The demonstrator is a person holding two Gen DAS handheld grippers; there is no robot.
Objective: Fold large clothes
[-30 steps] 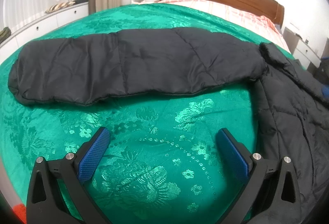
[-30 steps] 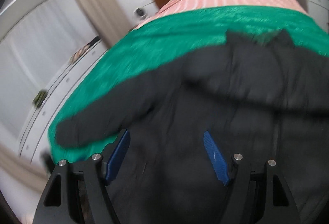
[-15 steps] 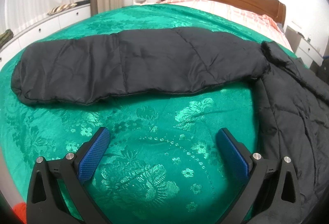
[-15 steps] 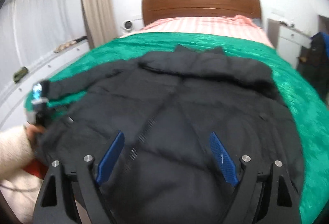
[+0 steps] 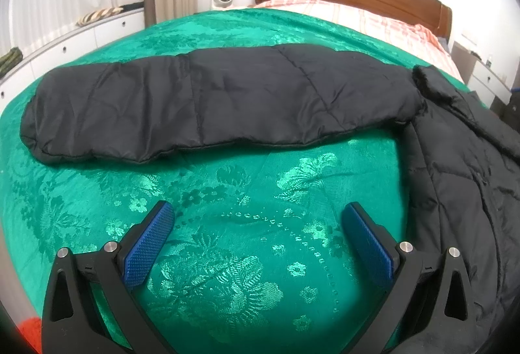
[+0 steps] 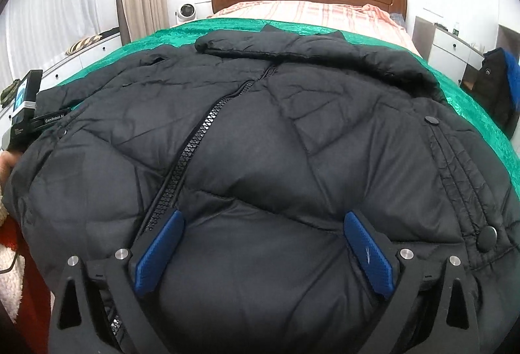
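Folding has not visibly begun: the black padded jacket (image 6: 276, 159) is laid flat, front up, on the bed's green bedspread (image 5: 227, 224), with its zipper (image 6: 195, 139) running up toward the collar (image 6: 292, 51). One sleeve (image 5: 211, 107) is stretched straight out sideways across the bedspread, apart from the body of the jacket except at the shoulder.

The left claw (image 5: 258, 240) is held wide over bare bedspread, just short of the sleeve, with nothing between its blue pads (image 5: 148, 251). The right claw (image 6: 261, 250) is likewise spread wide above the jacket's lower front, gripping nothing.

Judged from this layout, the sleeve is probably to be folded in first. It would best be pinched near the cuff at the far left end, where the padding is thinner, lifted only slightly, and carried across onto the chest. The body could be pinned by the right claw so the slippery shell is not dragged along the bedspread.
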